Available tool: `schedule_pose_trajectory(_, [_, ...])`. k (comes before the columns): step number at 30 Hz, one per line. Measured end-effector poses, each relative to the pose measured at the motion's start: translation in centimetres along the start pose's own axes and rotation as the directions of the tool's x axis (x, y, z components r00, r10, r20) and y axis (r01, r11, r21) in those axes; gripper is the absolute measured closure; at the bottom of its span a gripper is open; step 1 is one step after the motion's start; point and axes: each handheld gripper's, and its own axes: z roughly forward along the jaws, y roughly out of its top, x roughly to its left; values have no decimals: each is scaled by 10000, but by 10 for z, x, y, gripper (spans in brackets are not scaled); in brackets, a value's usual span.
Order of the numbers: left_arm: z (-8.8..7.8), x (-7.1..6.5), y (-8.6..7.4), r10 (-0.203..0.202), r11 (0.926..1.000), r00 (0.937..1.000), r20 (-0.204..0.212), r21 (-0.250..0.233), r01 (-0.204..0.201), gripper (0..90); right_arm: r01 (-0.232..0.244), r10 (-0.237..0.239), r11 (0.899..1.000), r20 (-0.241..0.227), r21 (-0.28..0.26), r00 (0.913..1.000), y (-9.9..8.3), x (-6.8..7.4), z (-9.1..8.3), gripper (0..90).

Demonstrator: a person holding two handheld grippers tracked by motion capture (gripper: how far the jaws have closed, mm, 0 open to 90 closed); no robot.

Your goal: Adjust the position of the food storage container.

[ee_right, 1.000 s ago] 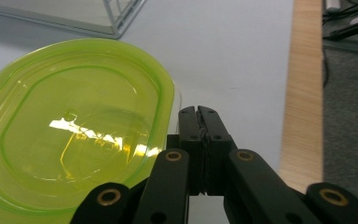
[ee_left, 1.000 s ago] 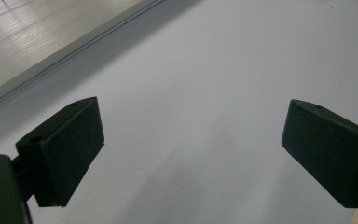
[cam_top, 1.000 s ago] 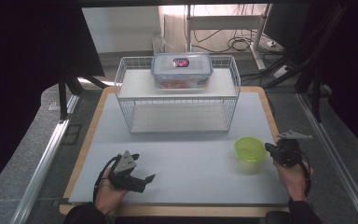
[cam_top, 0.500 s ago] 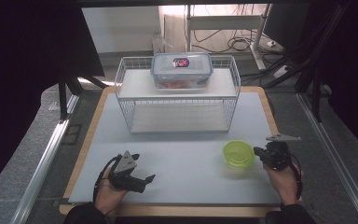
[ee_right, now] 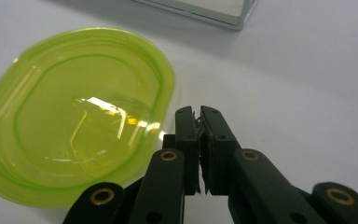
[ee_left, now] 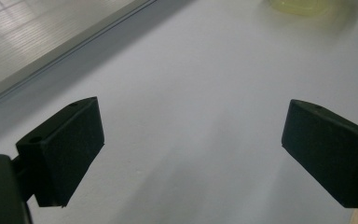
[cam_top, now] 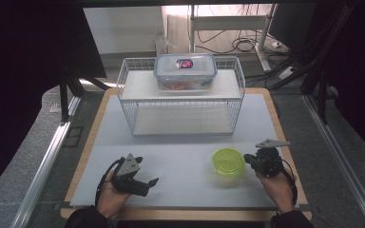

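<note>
The right claw is pinched together, empty, just beside the green dish; the left claw gapes wide, empty. The dish looks light, stiff and slick, so its near rim seems the best hold.

There was one green bowl, translucent and oval, lying on the tabletop. One white wire rack stood farther back, and it had two levels: an upper shelf and a lower one. On the upper shelf sat one clear lidded container, with one small label on its lid. Two grippers were present, one per hand: the left gripper and the right gripper, each with two black fingers. Two hands came in from the near edge. One white mat covered the tabletop, framed by one wooden border.
</note>
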Motion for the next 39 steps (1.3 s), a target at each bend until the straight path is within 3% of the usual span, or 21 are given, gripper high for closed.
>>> schedule_pose_trajectory(4, [0,1,0,-19,10000,10000,-18,6,19,54,-38,34,9996,149,296,9999,-5,-6,-1,872])
schedule_pose_trajectory(8, [1,0,0,-13,10000,10000,13,72,13,54,250,-240,9994,-443,220,9987,-11,-1,-1,893])
schedule_pose_trajectory(11, [1,0,0,53,9999,10000,-15,137,-53,54,448,-420,9978,-572,487,9975,-13,5,3,899])
schedule_pose_trajectory(18, [1,0,0,52,9999,10000,-11,143,-52,54,288,-209,9954,-866,910,9960,-18,9,13,900])
schedule_pose_trajectory(24, [2,0,0,72,9997,10000,2,222,-72,54,267,-149,9956,-1292,894,9915,-16,17,18,899])
schedule_pose_trajectory(39, [4,-1,0,119,9995,9999,46,295,-121,54,928,-764,9921,-1801,841,9807,-3,45,41,898])
